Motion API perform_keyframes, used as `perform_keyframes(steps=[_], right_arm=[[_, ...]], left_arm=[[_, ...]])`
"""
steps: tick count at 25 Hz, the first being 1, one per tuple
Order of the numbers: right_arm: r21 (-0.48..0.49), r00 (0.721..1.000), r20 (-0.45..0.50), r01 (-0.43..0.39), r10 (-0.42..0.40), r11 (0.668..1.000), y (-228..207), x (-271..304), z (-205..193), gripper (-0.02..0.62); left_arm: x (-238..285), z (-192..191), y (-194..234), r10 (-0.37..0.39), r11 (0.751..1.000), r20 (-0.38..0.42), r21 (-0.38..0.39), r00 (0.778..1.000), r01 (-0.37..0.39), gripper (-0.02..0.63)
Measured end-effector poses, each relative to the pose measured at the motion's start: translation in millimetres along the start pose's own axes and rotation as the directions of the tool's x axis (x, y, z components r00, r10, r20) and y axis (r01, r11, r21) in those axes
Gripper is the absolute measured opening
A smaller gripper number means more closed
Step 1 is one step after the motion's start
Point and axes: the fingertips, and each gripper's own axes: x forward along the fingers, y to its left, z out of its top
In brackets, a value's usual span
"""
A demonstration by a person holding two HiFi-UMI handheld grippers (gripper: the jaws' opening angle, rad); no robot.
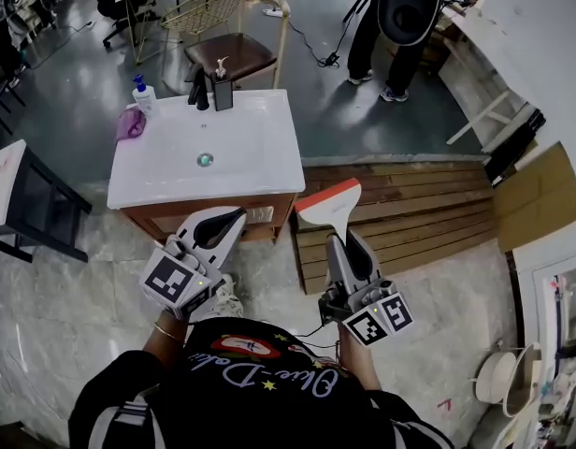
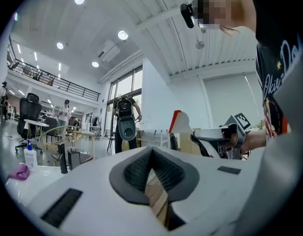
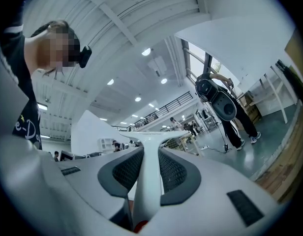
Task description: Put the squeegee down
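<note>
Head view is showing your right gripper [image 1: 339,247] clamping the squeegee [image 1: 330,208] by its handle, so the tool is sticking straight out past the jaw tips with the blade at the far end, away from you. It is hanging in the air over the near edge of the pallet [image 1: 428,215], just right of the sink [image 1: 274,162] and not touching either. In the right gripper view the pads [image 3: 175,173] are pressing on both sides of the white handle [image 3: 149,181], which is running up between them and widening into the crossbar. Your left gripper [image 1: 234,219] is pointing at the sink cabinet, well apart from the squeegee; its jaws are meeting at the tips with nothing between them, as the left gripper view [image 2: 152,154] is showing. You are working with one squeegee and two grippers. On the sink's back edge are sitting one blue-pump bottle [image 1: 143,94], one dark dispenser [image 1: 222,86] and one pink cloth [image 1: 130,124]. The squeegee is looking white all over, a slim handle flaring into a wide head, with an orange strip [image 1: 327,188] running along the blade edge.
</note>
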Motion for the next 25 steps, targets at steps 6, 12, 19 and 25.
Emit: perform_keyframes(steps=[6,12,19,25], right_arm=[[-0.018,1.000,0.001,0.013,-0.013,1.000,-6.6,15.5,2.6,0.100],[-0.025,1.000,-0.001,0.016,-0.016,1.000,-11.4,33.8,3.2,0.100],[-0.025,1.000,-0.007,0.008,-0.008,1.000,-12.4,54.6,-1.0,0.100],[-0.025,1.000,-0.006,0.016,-0.016,1.000,-15.6,69.0,-3.9,0.100]], left_arm=[[13.8,-1.6,14.6,-0.016,1.000,0.001,0.001,1.000,0.016,0.014],[22.3,0.5,30.5,-0.020,1.000,0.008,-0.004,1.000,0.020,0.015],[26.2,-2.0,49.5,-0.013,1.000,-0.002,0.006,1.000,0.013,0.014],[32.3,-4.6,63.0,-0.025,1.000,-0.008,0.005,1.000,0.025,0.014]])
